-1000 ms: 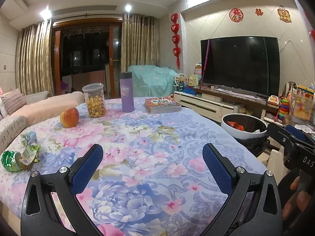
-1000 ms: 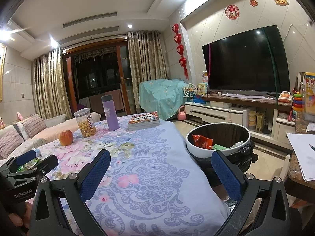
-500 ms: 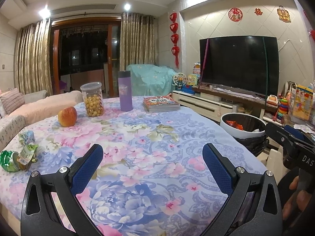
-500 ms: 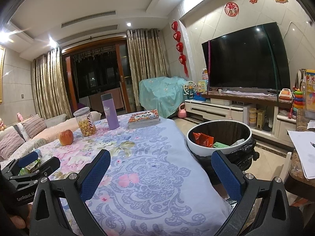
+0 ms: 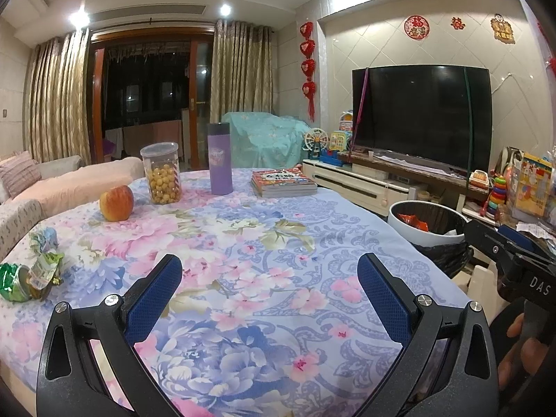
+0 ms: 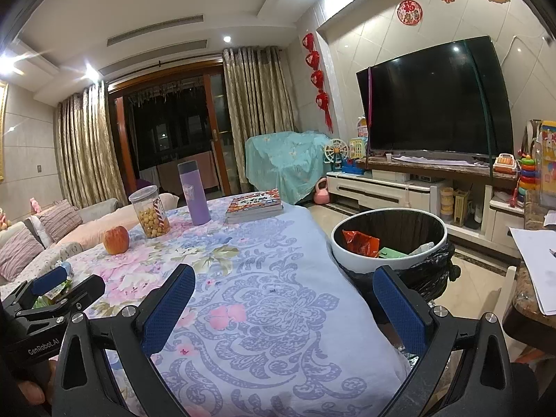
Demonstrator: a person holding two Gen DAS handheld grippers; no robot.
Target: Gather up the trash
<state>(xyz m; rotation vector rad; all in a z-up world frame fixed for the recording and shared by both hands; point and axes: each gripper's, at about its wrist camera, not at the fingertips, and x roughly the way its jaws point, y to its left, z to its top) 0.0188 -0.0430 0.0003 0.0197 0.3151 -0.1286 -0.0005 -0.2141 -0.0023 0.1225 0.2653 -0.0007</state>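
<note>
- Over the last second little has changed: both tools stay low over the near edge of the table (image 5: 243,243), and the left view has only swung a touch, so the wrappers sit a bit lower and further left in it than before.
- The left gripper (image 5: 269,278) has its fingers spread wide with nothing between them. The right gripper (image 6: 285,288) is just as wide and just as empty.
- That reads to me as a gap between pickups: no trash is in hand, and the next piece has not been reached for yet.
- The trash left on the table is a small heap at its far left edge: a crumpled green wrapper (image 5: 15,283) touching a paler snack packet (image 5: 43,269), with a bluish scrap (image 5: 43,238) just behind them. The left gripper is the nearer one.
- The bin (image 6: 389,239), white-rimmed with a black liner, stands on the floor just beside the table's right edge. It already holds an orange packet (image 6: 359,241) and some green and white bits.
- The rest of the table looks like keepers, not rubbish: an apple (image 5: 116,203), a jar of yellow snack balls (image 5: 161,173), a purple flask (image 5: 220,158) and a stack of books (image 5: 283,182), all toward the far side and well apart from the wrappers.
- The table wears a flowered cloth in pink and blue, soft and a little rumpled, so thin wrappers may slide or drag the cloth when pinched.
- Around it is a living room at night: a sofa to the left, gold curtains, a dark television on the right.
</note>
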